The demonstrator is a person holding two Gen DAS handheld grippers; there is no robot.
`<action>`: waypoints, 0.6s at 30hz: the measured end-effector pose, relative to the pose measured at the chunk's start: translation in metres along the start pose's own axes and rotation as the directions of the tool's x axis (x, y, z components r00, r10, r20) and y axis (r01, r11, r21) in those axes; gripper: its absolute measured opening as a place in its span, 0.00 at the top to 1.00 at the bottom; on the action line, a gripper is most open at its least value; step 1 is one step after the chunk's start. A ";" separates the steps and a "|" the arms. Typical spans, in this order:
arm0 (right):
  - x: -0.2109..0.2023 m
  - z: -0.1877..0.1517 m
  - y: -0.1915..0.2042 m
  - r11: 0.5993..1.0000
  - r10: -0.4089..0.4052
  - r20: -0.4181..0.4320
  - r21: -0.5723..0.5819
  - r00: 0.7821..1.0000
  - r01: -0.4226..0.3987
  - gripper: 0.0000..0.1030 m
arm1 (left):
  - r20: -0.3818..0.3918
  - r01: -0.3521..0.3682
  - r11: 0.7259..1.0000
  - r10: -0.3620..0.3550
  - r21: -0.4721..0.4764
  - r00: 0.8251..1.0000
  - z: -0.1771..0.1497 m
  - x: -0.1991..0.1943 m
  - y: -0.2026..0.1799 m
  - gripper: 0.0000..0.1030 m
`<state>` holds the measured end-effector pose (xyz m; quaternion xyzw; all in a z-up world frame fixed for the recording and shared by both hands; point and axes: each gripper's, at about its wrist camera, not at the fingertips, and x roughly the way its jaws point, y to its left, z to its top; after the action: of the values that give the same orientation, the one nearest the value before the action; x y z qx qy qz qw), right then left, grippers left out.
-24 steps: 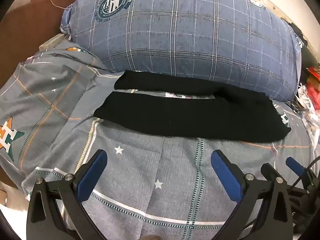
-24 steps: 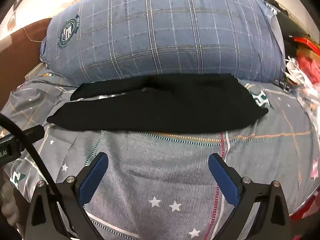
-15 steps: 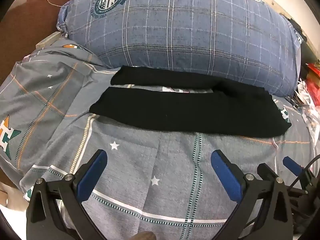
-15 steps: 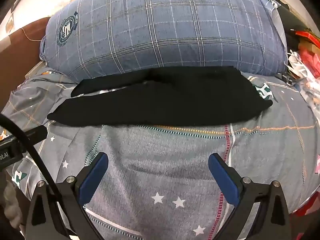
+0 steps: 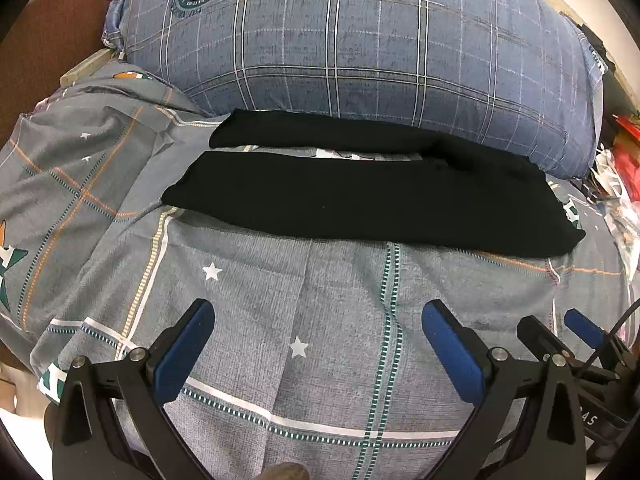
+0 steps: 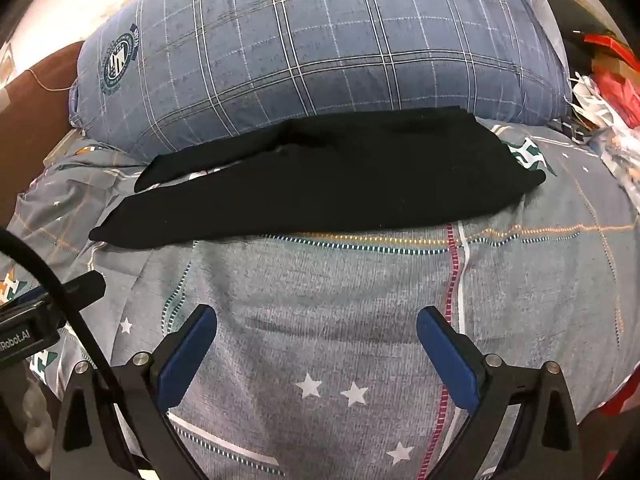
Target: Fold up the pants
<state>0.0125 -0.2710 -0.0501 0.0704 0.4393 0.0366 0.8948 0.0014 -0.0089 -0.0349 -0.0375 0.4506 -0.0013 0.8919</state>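
Black pants (image 5: 360, 196) lie flat across the grey bedsheet (image 5: 280, 300), legs pointing left with a narrow gap between them, waist at the right. They also show in the right wrist view (image 6: 320, 184). My left gripper (image 5: 318, 344) is open and empty, above the sheet in front of the pants. My right gripper (image 6: 316, 344) is open and empty, also short of the pants' near edge. The right gripper's blue-padded fingers (image 5: 580, 328) show at the left view's lower right.
A large blue plaid pillow (image 5: 360, 40) lies right behind the pants, touching the far leg. A brown headboard (image 5: 52, 40) is at the left. Red and white clutter (image 6: 600, 80) sits past the bed's right side.
Both grippers have moved a little forward toward the pants, which look larger and lower in both views. The pants have not moved. Both grippers stay open.
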 end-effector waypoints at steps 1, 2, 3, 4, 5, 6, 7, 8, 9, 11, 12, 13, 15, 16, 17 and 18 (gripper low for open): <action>0.001 0.000 0.000 1.000 0.002 -0.002 -0.001 1.000 -0.002 0.01 | 0.000 0.001 1.000 -0.001 -0.001 1.000 -0.001 0.000 0.000 0.00; 0.001 0.000 0.000 1.000 0.003 -0.004 -0.001 1.000 -0.003 0.01 | -0.001 0.002 1.000 -0.002 -0.001 1.000 -0.002 0.001 0.001 0.00; 0.001 0.000 0.000 1.000 0.003 -0.005 -0.001 1.000 -0.003 0.01 | -0.003 0.001 1.000 -0.001 -0.001 1.000 -0.002 0.002 0.001 0.00; 0.002 -0.001 0.000 1.000 0.003 -0.006 0.000 1.000 -0.003 0.01 | -0.005 0.000 1.000 0.000 0.000 1.000 -0.002 0.002 0.001 0.00; 0.002 -0.001 0.001 1.000 0.003 -0.006 0.001 1.000 -0.003 0.01 | -0.005 -0.001 1.000 0.001 0.000 1.000 -0.002 0.003 0.001 0.00; 0.002 -0.002 0.001 1.000 0.003 -0.006 0.001 1.000 -0.003 0.01 | -0.006 -0.002 1.000 0.002 0.000 1.000 -0.003 0.003 0.001 0.00; 0.002 -0.001 0.001 1.000 0.003 -0.006 0.002 1.000 -0.003 0.01 | -0.009 -0.003 1.000 0.003 0.000 1.000 -0.002 0.004 0.000 0.00; 0.002 -0.001 0.000 1.000 0.004 -0.007 0.003 1.000 -0.004 0.01 | -0.011 -0.004 1.000 0.004 -0.001 1.000 -0.002 0.004 0.000 0.00; 0.002 -0.002 0.001 1.000 0.003 -0.007 0.004 1.000 -0.003 0.01 | -0.013 -0.005 1.000 0.005 -0.002 1.000 -0.002 0.004 0.000 0.00; 0.003 -0.002 0.000 1.000 0.003 -0.010 0.005 1.000 -0.003 0.01 | -0.020 -0.006 1.000 0.006 -0.003 1.000 -0.002 0.007 0.001 0.00; 0.004 -0.003 0.000 1.000 0.003 -0.013 0.008 1.000 -0.003 0.01 | -0.023 -0.007 1.000 0.007 -0.003 1.000 -0.003 0.008 0.001 0.00; 0.004 -0.003 -0.001 1.000 0.006 -0.013 0.009 1.000 -0.005 0.01 | -0.027 -0.008 1.000 0.008 -0.002 1.000 -0.004 0.009 0.001 0.00; 0.005 -0.003 -0.002 1.000 0.009 -0.013 0.011 1.000 -0.008 0.01 | -0.034 -0.013 1.000 0.013 -0.002 0.999 -0.006 0.012 0.002 0.00; 0.005 -0.003 -0.002 1.000 0.009 -0.013 0.011 1.000 -0.009 0.01 | -0.037 -0.016 1.000 0.016 -0.002 0.999 -0.006 0.013 0.002 0.00; 0.005 -0.003 -0.002 1.000 0.009 -0.014 0.010 1.000 -0.009 0.01 | -0.042 -0.018 1.000 0.018 -0.003 0.999 -0.006 0.015 0.002 0.00; 0.005 -0.003 -0.002 1.000 0.009 -0.015 0.010 1.000 -0.008 0.01 | -0.046 -0.020 1.000 0.020 -0.003 0.999 -0.007 0.016 0.002 0.00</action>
<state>0.0130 -0.2723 -0.0559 0.0765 0.4458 0.0387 0.8910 0.0052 -0.0080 -0.0520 -0.0347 0.4713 0.0075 0.8813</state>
